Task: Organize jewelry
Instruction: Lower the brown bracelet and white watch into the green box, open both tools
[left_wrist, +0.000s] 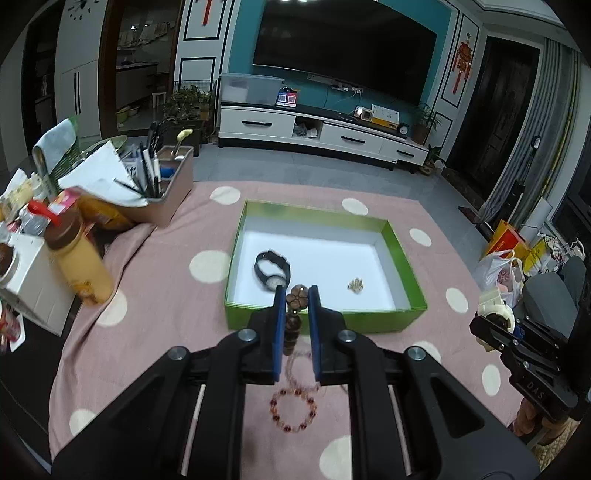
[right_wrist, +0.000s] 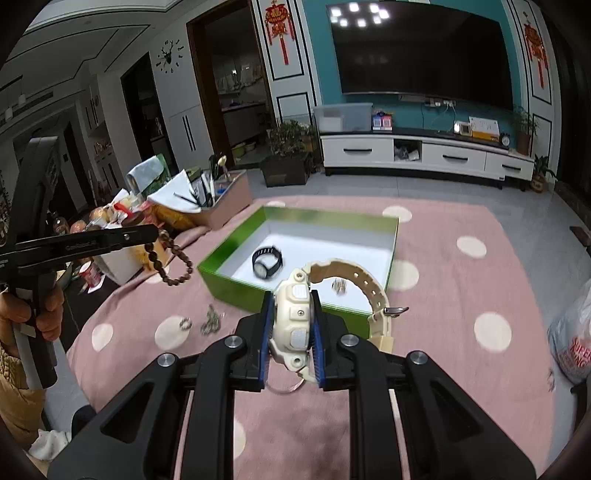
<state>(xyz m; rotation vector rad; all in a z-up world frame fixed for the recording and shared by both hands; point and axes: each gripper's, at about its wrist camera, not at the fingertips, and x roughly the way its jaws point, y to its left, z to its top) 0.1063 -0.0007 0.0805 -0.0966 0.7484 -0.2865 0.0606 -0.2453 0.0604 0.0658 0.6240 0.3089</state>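
Pink cloth (left_wrist: 155, 280); gripper (left_wrist: 532, 373) marked "DAS".

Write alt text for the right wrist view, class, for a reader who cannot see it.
The right gripper holds a cream watch just short of a green box containing a black watch. At left, the left gripper dangles a brown bead bracelet over the pink dotted cloth.

An open green cardboard box with a white floor (left_wrist: 400, 251) is set on the pink dotted cloth. Inside, a black wristwatch (left_wrist: 272, 268) lies at the left and a small pale metal trinket (left_wrist: 356, 285) at the right. A brown wooden bead bracelet (right_wrist: 173, 258) is held aloft, hanging. A cream plastic watch (right_wrist: 299, 317) is gripped by its case, strap curving upward. A red-and-clear bead bracelet (left_wrist: 293, 410) and small silvery pieces (right_wrist: 210, 321) lie on the cloth.
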